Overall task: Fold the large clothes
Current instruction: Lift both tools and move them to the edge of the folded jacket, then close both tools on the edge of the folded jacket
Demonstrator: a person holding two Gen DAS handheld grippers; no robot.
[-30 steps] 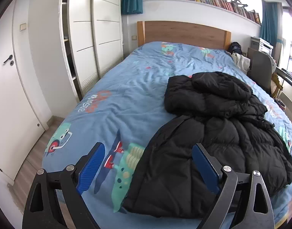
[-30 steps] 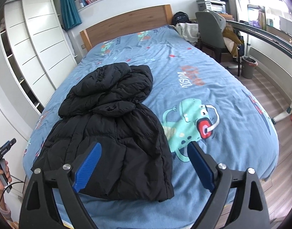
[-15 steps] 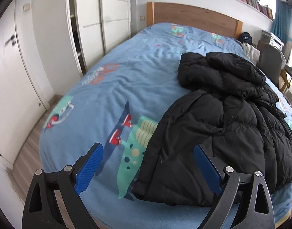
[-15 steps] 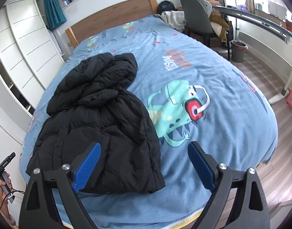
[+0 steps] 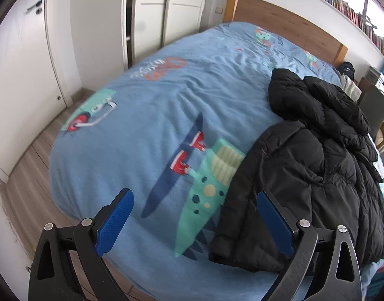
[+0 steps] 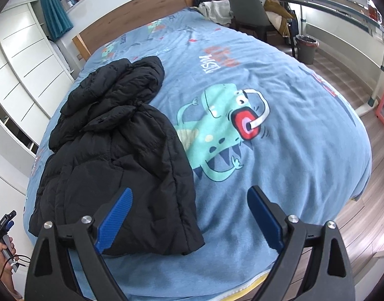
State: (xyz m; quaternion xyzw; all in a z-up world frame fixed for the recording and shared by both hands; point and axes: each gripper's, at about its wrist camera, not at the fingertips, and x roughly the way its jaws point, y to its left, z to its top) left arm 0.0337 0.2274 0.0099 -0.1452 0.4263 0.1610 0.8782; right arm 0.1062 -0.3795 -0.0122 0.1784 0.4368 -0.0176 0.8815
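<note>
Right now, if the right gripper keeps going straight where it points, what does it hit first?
Probably the black puffer jacket, at its near hem corner, or the blue bedspread just beside it. The right gripper has open jaws straddling that edge. Depth is unclear.

Around the black jacket you have open bedspread on both long sides, wide and flat, with nothing standing on it. The jacket's bunched hood end rises toward the headboard. Beyond the jacket's far side, the wardrobe closes the aisle; on the other side a chair and bin stand, seemingly well clear.
</note>
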